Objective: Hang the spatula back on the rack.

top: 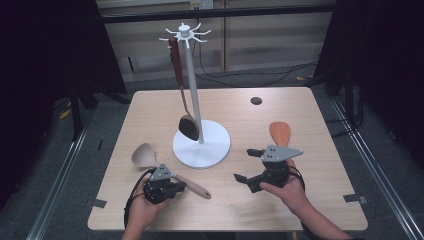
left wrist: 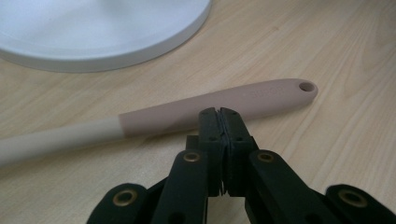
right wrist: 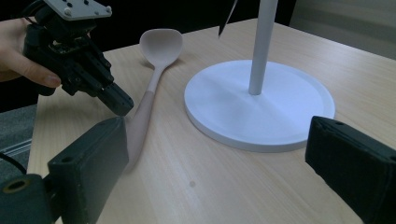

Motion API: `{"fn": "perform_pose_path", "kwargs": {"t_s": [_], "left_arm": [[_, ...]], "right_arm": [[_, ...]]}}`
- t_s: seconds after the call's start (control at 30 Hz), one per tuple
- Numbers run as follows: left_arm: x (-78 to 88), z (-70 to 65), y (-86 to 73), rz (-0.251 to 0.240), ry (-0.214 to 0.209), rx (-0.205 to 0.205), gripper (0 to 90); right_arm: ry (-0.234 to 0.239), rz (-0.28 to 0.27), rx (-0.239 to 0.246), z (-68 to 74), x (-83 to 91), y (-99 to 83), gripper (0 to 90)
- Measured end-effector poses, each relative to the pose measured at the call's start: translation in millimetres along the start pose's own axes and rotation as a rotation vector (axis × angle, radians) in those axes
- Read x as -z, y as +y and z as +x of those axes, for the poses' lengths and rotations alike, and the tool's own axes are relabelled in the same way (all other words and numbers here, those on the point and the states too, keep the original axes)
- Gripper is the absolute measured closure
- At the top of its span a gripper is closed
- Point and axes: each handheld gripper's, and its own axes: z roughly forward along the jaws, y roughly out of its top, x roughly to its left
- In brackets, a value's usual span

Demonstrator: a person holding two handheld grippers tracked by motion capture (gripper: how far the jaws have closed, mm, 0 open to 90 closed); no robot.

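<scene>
A beige spoon (top: 150, 159) with a pinkish handle (left wrist: 224, 100) lies flat on the wooden table, left of the white stand's round base (top: 202, 145). My left gripper (top: 182, 186) is shut, its jaws pressed pad to pad with nothing between them. Its tip (left wrist: 219, 116) rests at the near side of the handle, seen at the spoon (right wrist: 154, 79) as the left gripper (right wrist: 119, 105). My right gripper (top: 247, 165) stands open and empty (right wrist: 219, 163), right of the base. An orange spatula (top: 280, 132) lies just beyond it.
A dark spoon (top: 189, 126) with a red-brown handle hangs from the stand's hook top (top: 185, 34), beside the pole (top: 194, 85). A small round hole (top: 256, 100) sits in the table at the back right. Tape marks (top: 353, 198) lie by the front corners.
</scene>
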Motion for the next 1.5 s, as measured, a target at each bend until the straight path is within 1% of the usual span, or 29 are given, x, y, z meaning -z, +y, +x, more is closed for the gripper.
{"fn": "perform_pose_path", "kwargs": {"t_s": [0.03,0.1,0.23,0.3,0.33,0.37,0.4,0.5,0.57,0.63,0.7,0.73,0.77,0.8,0.9,0.93,0.97,1.0,1.03,1.07,1.13,1.17,1.2,1.23,1.27,1.3,1.37,1.4,1.5], "left_arm": [[-0.8,-1.0,-0.4,0.008,0.005,-0.003,88.3],[-2.1,-1.6,-0.6,0.012,-0.001,-0.004,88.6],[-8.9,-5.8,-1.2,0.035,-0.017,-0.014,89.3],[-9.5,-5.3,-0.5,0.029,-0.020,-0.012,89.7],[-9.8,-4.4,-0.9,0.022,-0.022,0.002,90.0],[-9.8,-4.4,-0.9,0.022,-0.022,0.002,90.0],[-10.4,-3.4,-1.4,0.008,-0.030,0.007,90.0],[-10.8,-3.4,-0.8,0.000,-0.026,0.003,90.0],[-12.8,-3.2,0.9,-0.026,-0.021,0.014,90.0],[-14.0,-2.0,1.8,-0.035,-0.029,0.023,90.0],[-14.2,-1.6,2.0,-0.032,-0.035,0.023,90.0],[-14.4,-1.4,2.1,-0.020,-0.035,0.011,90.0],[-14.4,-1.4,2.1,-0.020,-0.035,0.011,90.0],[-14.6,-1.1,1.7,-0.004,-0.049,0.004,90.0],[-15.5,-1.4,1.5,0.003,-0.055,0.011,90.0],[-16.7,-2.1,1.7,-0.006,-0.056,0.016,90.0],[-17.6,-3.0,2.2,0.000,-0.061,0.017,90.0],[-19.6,-4.3,2.6,-0.005,-0.071,0.010,90.0],[-19.6,-4.3,2.6,-0.005,-0.071,0.010,90.0],[-23.7,-8.7,4.4,-0.014,-0.071,0.017,90.0],[-29.0,-14.2,7.8,-0.019,-0.076,-0.005,90.0],[-32.4,-17.3,9.4,-0.026,-0.090,-0.008,90.0],[-35.1,-20.6,11.6,-0.025,-0.087,-0.010,90.0],[-35.1,-20.6,11.6,-0.025,-0.087,-0.010,90.0],[-40.2,-25.0,15.2,-0.030,-0.093,-0.019,90.0],[-42.1,-26.5,16.9,-0.028,-0.087,-0.023,90.0],[-46.0,-27.3,19.4,-0.036,-0.096,-0.016,90.0],[-47.1,-27.1,20.6,-0.035,-0.090,-0.019,90.0],[-49.1,-26.8,22.4,-0.036,-0.092,-0.022,90.0]], "right_arm": [[0.001,-0.001,0.002,-0.3,-0.3,0.3,5.7],[0.001,-0.001,0.003,-0.4,-0.5,0.4,5.7],[-0.002,-0.007,0.001,-1.7,0.0,1.0,5.7],[-0.007,-0.007,0.002,-1.8,0.7,1.2,5.7],[-0.008,-0.011,0.000,-2.3,1.9,1.3,5.7],[-0.008,-0.011,0.000,-2.3,1.9,1.3,5.7],[-0.017,-0.010,-0.001,-2.8,3.3,0.7,5.7],[-0.019,-0.009,-0.003,-3.3,4.2,0.0,5.7],[-0.023,-0.009,-0.001,-3.6,5.0,-0.8,5.7],[-0.027,-0.005,-0.004,-3.1,5.8,-1.3,5.7],[-0.031,-0.003,-0.005,-2.6,7.2,-1.4,5.7],[-0.031,-0.004,-0.003,-2.4,7.9,-1.6,5.7],[-0.035,-0.005,-0.004,-2.3,8.7,-1.8,5.7],[-0.035,-0.006,-0.003,-2.6,9.7,-2.1,5.7],[-0.040,-0.007,-0.010,-3.7,11.7,-3.2,5.7],[-0.043,-0.008,-0.011,-4.0,12.0,-3.4,5.7],[-0.046,-0.007,-0.012,-4.4,12.4,-3.6,5.7],[-0.045,-0.006,-0.012,-4.7,12.5,-3.7,5.7],[-0.045,-0.006,-0.012,-4.7,12.5,-3.7,5.7],[-0.046,-0.002,-0.011,-4.6,11.9,-4.0,5.7],[-0.040,-0.004,-0.010,-4.4,11.3,-3.6,5.7],[-0.041,-0.006,-0.009,-4.4,11.1,-3.2,5.7],[-0.037,-0.010,-0.011,-4.3,11.0,-2.9,5.7],[-0.037,-0.010,-0.011,-4.3,11.0,-2.9,5.7],[-0.040,-0.011,-0.009,-3.9,11.4,-2.5,5.7],[-0.040,-0.012,-0.010,-3.8,12.0,-2.5,5.7],[-0.045,-0.008,-0.008,-3.8,13.6,-2.6,5.7],[-0.044,-0.012,-0.011,-4.0,14.2,-2.9,5.7],[-0.049,-0.010,-0.011,-4.4,15.6,-3.7,5.7]]}}
